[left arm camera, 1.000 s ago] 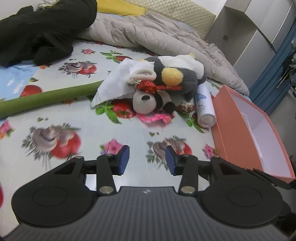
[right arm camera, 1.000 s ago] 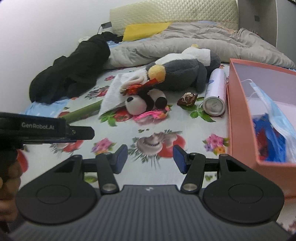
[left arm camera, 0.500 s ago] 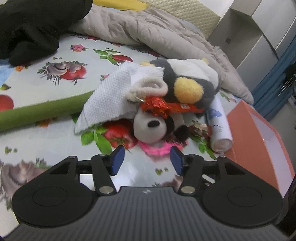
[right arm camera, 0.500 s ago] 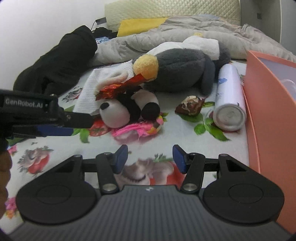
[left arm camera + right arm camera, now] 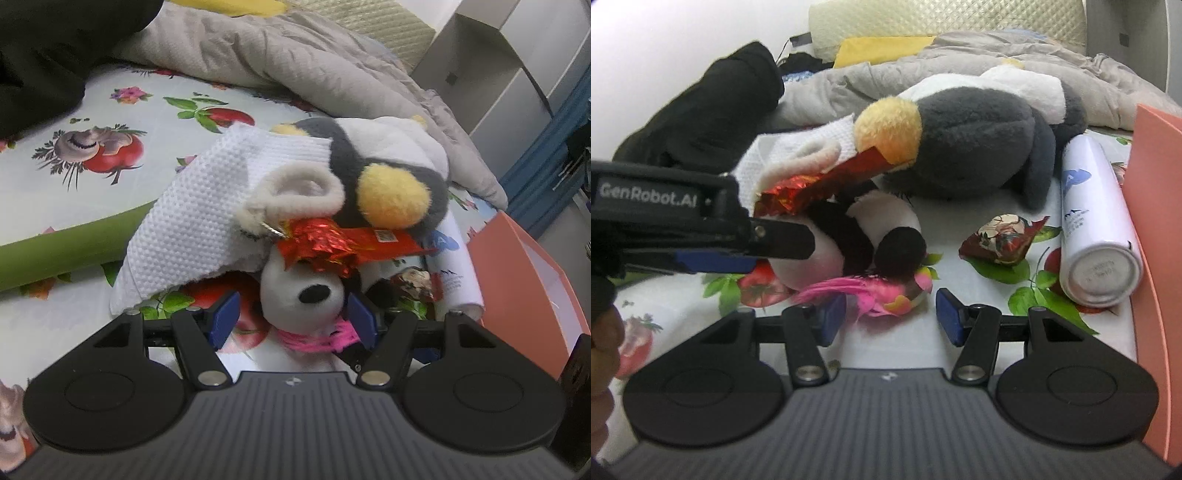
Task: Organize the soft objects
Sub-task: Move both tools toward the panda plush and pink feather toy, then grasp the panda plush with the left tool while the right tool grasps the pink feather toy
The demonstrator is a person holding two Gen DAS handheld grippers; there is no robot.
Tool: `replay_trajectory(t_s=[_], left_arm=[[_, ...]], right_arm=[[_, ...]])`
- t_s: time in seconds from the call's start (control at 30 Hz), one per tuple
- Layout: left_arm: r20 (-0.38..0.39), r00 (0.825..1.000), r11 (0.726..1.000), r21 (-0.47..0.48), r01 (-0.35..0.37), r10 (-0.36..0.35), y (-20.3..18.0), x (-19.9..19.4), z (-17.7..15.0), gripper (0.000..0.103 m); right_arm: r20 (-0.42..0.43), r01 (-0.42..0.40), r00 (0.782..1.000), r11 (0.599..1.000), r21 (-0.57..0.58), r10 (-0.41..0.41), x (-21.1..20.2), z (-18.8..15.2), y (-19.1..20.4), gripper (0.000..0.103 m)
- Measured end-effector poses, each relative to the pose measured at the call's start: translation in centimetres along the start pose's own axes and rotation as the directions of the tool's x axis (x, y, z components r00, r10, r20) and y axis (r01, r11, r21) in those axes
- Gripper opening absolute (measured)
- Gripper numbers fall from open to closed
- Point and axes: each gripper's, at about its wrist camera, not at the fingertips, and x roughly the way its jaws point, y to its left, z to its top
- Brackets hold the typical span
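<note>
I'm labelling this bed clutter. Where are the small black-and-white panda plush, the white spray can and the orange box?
small black-and-white panda plush (image 5: 295,295), left wrist view, on its white snout
white spray can (image 5: 1089,206), right wrist view, on its side wall
orange box (image 5: 517,280), left wrist view, on its outer wall

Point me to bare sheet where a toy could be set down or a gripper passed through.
Free: the floral sheet between the black clothing, grey duvet and green roll; a smaller patch before the right gripper, left of the spray can. Crowded: panda plush, penguin plush, white cloth, red wrapper, up to the orange box.
</note>
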Motion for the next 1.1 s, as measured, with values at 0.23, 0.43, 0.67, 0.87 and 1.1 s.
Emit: replay_trajectory(t_s=[0.23, 0.43, 0.67, 0.87, 1.1], left_arm=[[0.019, 1.000, 0.999, -0.026, 0.024, -0.024, 0.5, 1.0, 0.2, 0.070], [0.027, 0.999, 0.999, -0.027, 0.044, -0.043, 0.3, 0.6, -0.1, 0.056], [0.029, 0.999, 1.000, -0.026, 0.015, -0.014, -0.4, -1.0, -0.9, 0.053], [0.029, 1.000, 0.999, -0.048, 0.012, -0.011, -0.5, -3.8, -2.3, 0.053], [0.031, 0.999, 0.998, -0.064, -0.006, 0.008, -0.4, -7.8, -4.9, 0.053]], right_arm=[[0.008, -0.025, 1.000, 0.999, -0.028, 0.026, 1.1, 0.4, 0.1, 0.056], [0.015, -0.021, 1.000, 0.999, -0.028, 0.022, 0.8, 0.5, 0.1, 0.055], [0.000, -0.015, 1.000, 1.000, -0.027, 0.015, -0.7, 0.0, 0.4, 0.055], [-0.006, -0.010, 1.000, 0.999, -0.048, 0.010, -3.2, -0.8, 1.2, 0.055], [-0.022, 0.013, 1.000, 0.997, -0.077, -0.015, -6.5, -2.3, 1.9, 0.055]])
